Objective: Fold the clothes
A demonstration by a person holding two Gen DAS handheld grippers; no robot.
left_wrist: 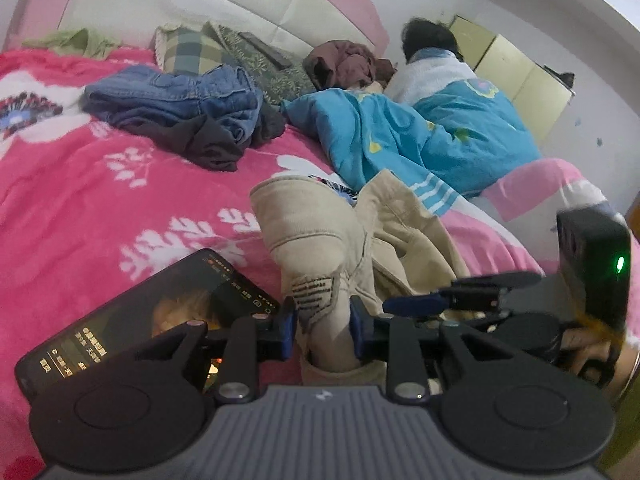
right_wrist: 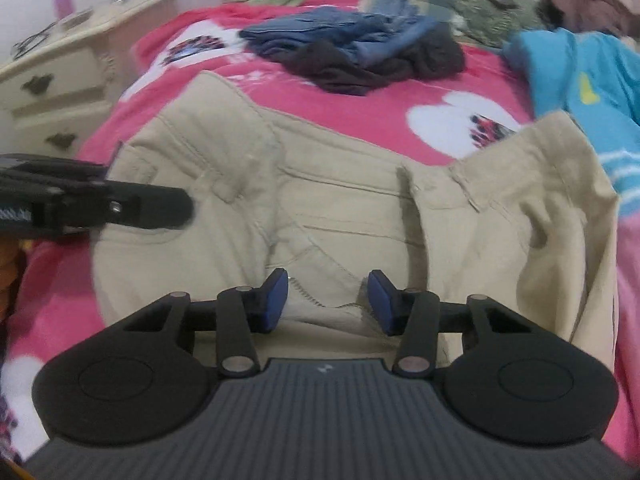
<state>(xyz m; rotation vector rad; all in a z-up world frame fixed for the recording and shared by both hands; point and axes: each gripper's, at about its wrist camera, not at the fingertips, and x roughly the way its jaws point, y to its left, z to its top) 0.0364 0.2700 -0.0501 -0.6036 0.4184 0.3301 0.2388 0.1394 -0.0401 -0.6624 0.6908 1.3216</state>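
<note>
The beige trousers (right_wrist: 344,208) lie on the pink floral blanket (left_wrist: 100,200) that covers the bed, waistband end toward the cameras, rumpled and partly spread out.

In the left wrist view, the left claw (left_wrist: 323,330) has a bunched fold of the trousers' fabric between its 2 blue pads (left_wrist: 289,332). The cloth fills the gap and both pads touch it, so the jaws stand partly apart, closed on that fold. In the right wrist view this claw reaches in from the left edge, its tip over the left side of the trousers.

The right claw (right_wrist: 327,300) hangs over the middle of the trousers, near a zig-zag stitched seam. Its jaws are parted, and the blue pads (right_wrist: 276,300) stand on either side of the seam. The cloth lies under them and they grip nothing. In the left wrist view the right claw shows at the right, just beside the left one, with a hand (left_wrist: 600,350) behind it.

A smartphone (left_wrist: 152,312) with a lit screen lies on the blanket, just left of the left claw. Farther up the bed sits a pile of blue jeans (left_wrist: 180,96) on a dark garment, well apart from the trousers. A teal quilt (left_wrist: 420,136) covers a person lying along the right side, and a cream nightstand (right_wrist: 60,80) stands left of the bed.
</note>
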